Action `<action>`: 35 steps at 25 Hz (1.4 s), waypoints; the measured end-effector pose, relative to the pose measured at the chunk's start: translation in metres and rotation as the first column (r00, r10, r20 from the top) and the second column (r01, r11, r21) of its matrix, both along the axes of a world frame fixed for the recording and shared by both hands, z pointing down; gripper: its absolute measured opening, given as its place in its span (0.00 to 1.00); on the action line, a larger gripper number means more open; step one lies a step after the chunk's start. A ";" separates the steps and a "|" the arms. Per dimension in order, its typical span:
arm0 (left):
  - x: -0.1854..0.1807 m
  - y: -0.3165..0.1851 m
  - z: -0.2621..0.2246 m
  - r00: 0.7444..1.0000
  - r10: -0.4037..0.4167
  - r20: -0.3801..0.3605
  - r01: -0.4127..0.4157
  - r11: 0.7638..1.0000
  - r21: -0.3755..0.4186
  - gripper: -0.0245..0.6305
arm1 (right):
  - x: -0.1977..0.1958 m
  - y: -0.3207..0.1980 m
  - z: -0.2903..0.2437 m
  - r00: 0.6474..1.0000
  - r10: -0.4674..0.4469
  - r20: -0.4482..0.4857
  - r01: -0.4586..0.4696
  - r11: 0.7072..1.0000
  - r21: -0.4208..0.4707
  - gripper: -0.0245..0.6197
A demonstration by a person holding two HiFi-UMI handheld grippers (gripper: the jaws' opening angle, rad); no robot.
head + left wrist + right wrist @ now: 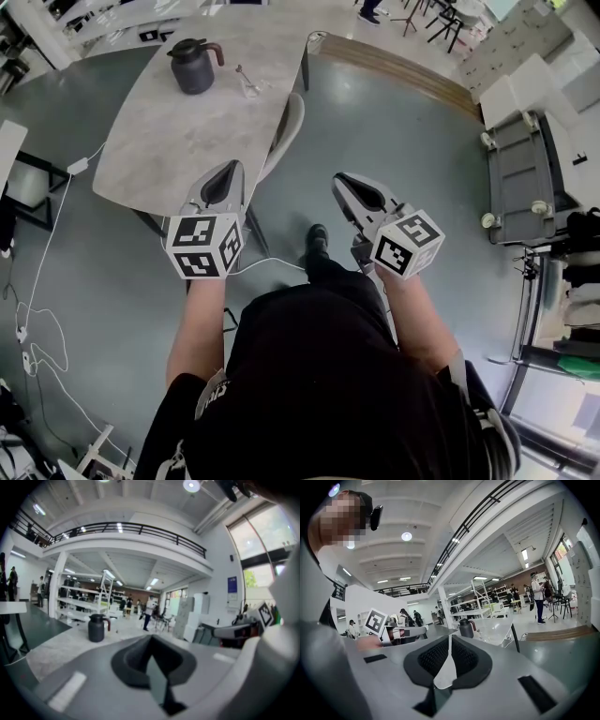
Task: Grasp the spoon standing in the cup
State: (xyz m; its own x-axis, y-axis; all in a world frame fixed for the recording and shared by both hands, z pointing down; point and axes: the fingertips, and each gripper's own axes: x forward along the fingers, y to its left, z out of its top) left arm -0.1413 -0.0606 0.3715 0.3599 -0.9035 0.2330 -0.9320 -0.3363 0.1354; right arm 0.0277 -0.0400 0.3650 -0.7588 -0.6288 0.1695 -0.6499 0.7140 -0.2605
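A small clear cup with a spoon (248,82) standing in it is on the far part of the grey stone table (178,141), next to a dark jug (192,66). Both grippers hover short of the table's near edge, far from the cup. My left gripper (231,169) is shut and empty, just over the table's near corner. To its right my right gripper (345,182) is over the floor, jaws together with nothing between them. The left gripper view shows its shut jaws and the jug (97,627) beyond. The right gripper view shows the jug (465,628) and the left gripper (405,632).
A white-backed chair (289,127) stands at the table's right side, between the grippers and the cup. White cables (52,239) trail over the floor on the left. A grey cart (516,178) stands at the right. People move about in the hall's background.
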 end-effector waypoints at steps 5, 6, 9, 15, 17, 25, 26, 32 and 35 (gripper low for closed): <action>-0.001 -0.036 0.006 1.000 -0.017 0.007 0.017 1.000 -0.013 0.05 | -0.001 -0.044 0.008 1.000 -0.025 0.013 0.026 1.000 -0.009 0.06; 0.000 -0.045 0.008 1.000 -0.021 0.009 0.022 1.000 -0.016 0.05 | -0.001 -0.054 0.011 0.999 -0.033 0.017 0.033 0.999 -0.014 0.06; 0.001 -0.075 0.017 0.999 -0.044 0.014 0.044 0.999 -0.032 0.05 | -0.001 -0.086 0.022 0.998 -0.062 0.026 0.063 0.997 -0.037 0.06; 0.014 -0.161 0.020 0.993 -0.112 0.035 0.114 0.991 -0.068 0.05 | 0.018 -0.179 0.029 0.992 -0.120 0.043 0.123 0.990 -0.071 0.06; 0.022 -0.190 0.017 0.990 -0.128 0.054 0.132 0.989 -0.072 0.05 | 0.028 -0.215 0.030 0.990 -0.136 0.044 0.139 0.987 -0.078 0.06; 0.043 -0.269 0.016 0.972 -0.222 0.079 0.228 0.971 -0.077 0.05 | 0.031 -0.305 0.035 0.959 -0.281 0.036 0.283 0.955 -0.085 0.06; 0.044 -0.272 0.019 0.971 -0.227 0.079 0.233 0.969 -0.084 0.05 | 0.029 -0.309 0.036 0.956 -0.291 0.039 0.294 0.952 -0.088 0.06; 0.038 -0.284 0.026 0.962 -0.263 0.070 0.269 0.958 -0.102 0.05 | 0.021 -0.317 0.050 0.940 -0.339 0.041 0.342 0.931 -0.127 0.06; 0.030 -0.291 0.027 0.958 -0.279 0.061 0.284 0.953 -0.104 0.05 | 0.016 -0.322 0.052 0.935 -0.352 0.037 0.354 0.925 -0.136 0.06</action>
